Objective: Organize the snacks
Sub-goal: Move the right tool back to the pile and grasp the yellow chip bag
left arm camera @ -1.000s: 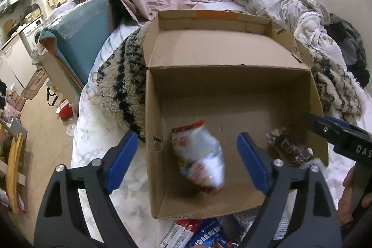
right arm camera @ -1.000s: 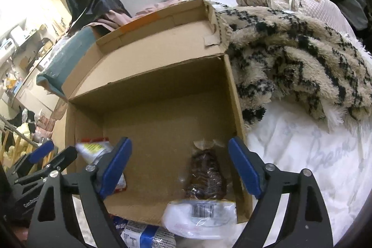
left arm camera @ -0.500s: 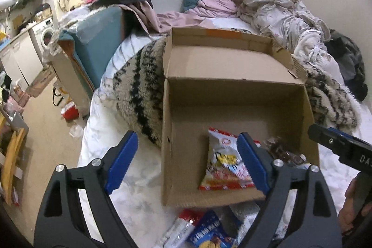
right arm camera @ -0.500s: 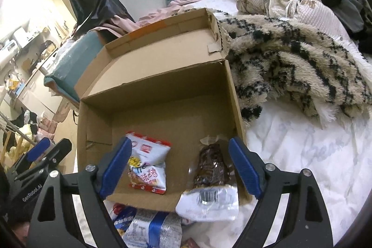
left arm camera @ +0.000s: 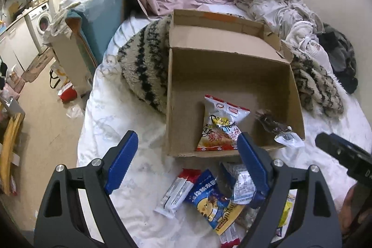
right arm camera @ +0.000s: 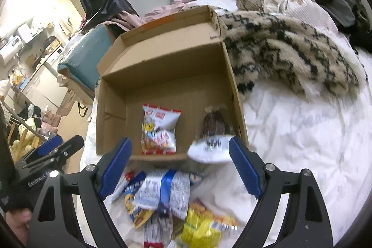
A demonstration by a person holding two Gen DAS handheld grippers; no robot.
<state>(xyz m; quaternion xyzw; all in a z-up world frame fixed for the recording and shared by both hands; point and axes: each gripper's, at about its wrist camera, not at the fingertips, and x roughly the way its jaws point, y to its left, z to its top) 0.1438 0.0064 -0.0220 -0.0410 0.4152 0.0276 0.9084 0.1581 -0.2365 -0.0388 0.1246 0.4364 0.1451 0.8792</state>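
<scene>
Bed (left arm camera: 109, 113): covered with a white quilt; it carries everything named below.
Fleece blanket (right arm camera: 290, 48): cream with black markings, lying behind and beside the box, touching its far wall and both sides.
Cardboard box (left arm camera: 181, 90): open, lid flap folded back, standing near the middle of the bed.
Chip bag (left arm camera: 220, 127): white with a red rim, flat on the box floor against the near wall.
Dark snack pack (right arm camera: 214, 124): clear wrapper with brown contents, in the box's right near corner; its white barcoded end hangs over the near wall.
Loose snack pile (right arm camera: 160, 196): on the quilt just in front of the box, toward the bed's near edge; a blue-and-white bag (left arm camera: 209, 199), a yellow bag (right arm camera: 200, 227) and a white-and-red stick pack (left arm camera: 176, 192) overlap there.
Left gripper (left arm camera: 186, 162): jaws released and wide apart, nothing between them, above the pile.
Right gripper (right arm camera: 180, 166): jaws released and wide apart, nothing grasped, above the box's near wall and the pile.
</scene>
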